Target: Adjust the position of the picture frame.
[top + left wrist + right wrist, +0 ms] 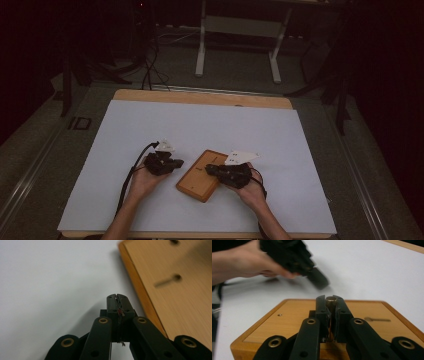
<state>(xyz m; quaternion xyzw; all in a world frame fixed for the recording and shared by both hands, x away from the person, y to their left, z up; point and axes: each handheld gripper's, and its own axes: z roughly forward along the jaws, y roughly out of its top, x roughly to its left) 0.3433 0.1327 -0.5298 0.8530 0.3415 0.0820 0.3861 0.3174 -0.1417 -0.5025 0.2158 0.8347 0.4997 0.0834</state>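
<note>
A flat wooden board point(199, 181) with small holes lies on the white sheet. My right gripper point(209, 169) reaches over it from the right. In the right gripper view, this gripper point(331, 299) is shut on a short brass-coloured pin point(331, 299), held upright just above the board point(287, 320). My left gripper point(178, 163) sits just left of the board, pointing at it. Its jaws point(117, 296) are pressed together beside the board's edge point(140, 292), with no object clearly between them. A hole point(177, 277) in the board point(180, 297) lies ahead. The left gripper point(317, 280) looks blurred beyond the board.
The white sheet point(200, 125) covers most of a wooden table point(200, 96). Beyond the table stand a white frame point(240, 35), dark stands and cables on the floor. Both forearms come in from the bottom edge.
</note>
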